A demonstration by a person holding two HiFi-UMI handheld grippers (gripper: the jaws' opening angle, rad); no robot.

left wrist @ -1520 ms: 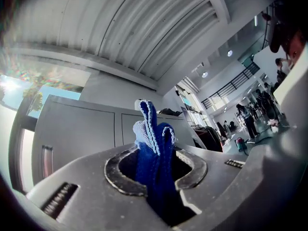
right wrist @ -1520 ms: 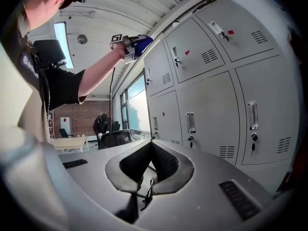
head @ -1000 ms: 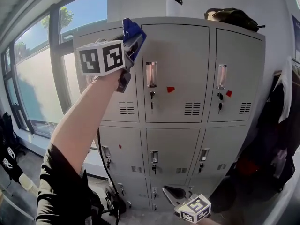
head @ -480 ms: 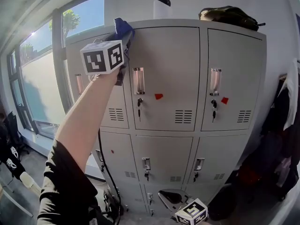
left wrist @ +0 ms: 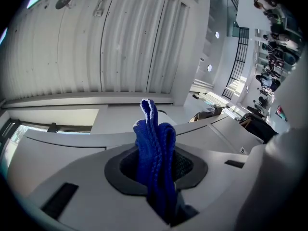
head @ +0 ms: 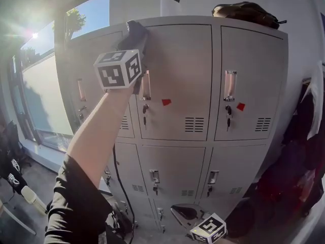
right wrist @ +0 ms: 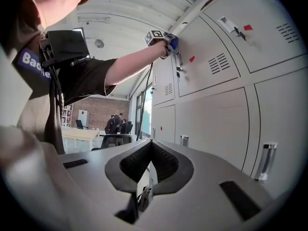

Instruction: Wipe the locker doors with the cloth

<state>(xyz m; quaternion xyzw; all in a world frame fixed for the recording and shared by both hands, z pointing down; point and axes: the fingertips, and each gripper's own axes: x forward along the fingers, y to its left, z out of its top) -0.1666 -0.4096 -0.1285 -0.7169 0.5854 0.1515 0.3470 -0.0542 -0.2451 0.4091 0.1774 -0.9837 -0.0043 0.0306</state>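
Observation:
A bank of grey metal lockers (head: 175, 80) stands before me, three doors wide. My left gripper (head: 137, 38) is raised to the top edge, near the seam between the top-left and top-middle doors. It is shut on a blue cloth (head: 136, 30) that lies against the metal. In the left gripper view the cloth (left wrist: 153, 129) sticks up out of the left gripper (left wrist: 156, 153). My right gripper (head: 185, 211) hangs low in front of the bottom doors, shut with nothing in it. The right gripper (right wrist: 150, 148) looks along the lockers (right wrist: 226, 105) and up at the left gripper (right wrist: 166, 40).
A white rounded object (head: 170, 3) and a dark bag (head: 246, 11) sit on top of the lockers. A big window (head: 45, 90) fills the left wall. Dark clothes (head: 310, 136) hang at the right. A black cable (head: 119, 182) runs down the locker front.
The head view has swung so the lockers sit further left. The left gripper stays at the top seam with the cloth, its cube slightly lower. The right gripper has hardly moved.

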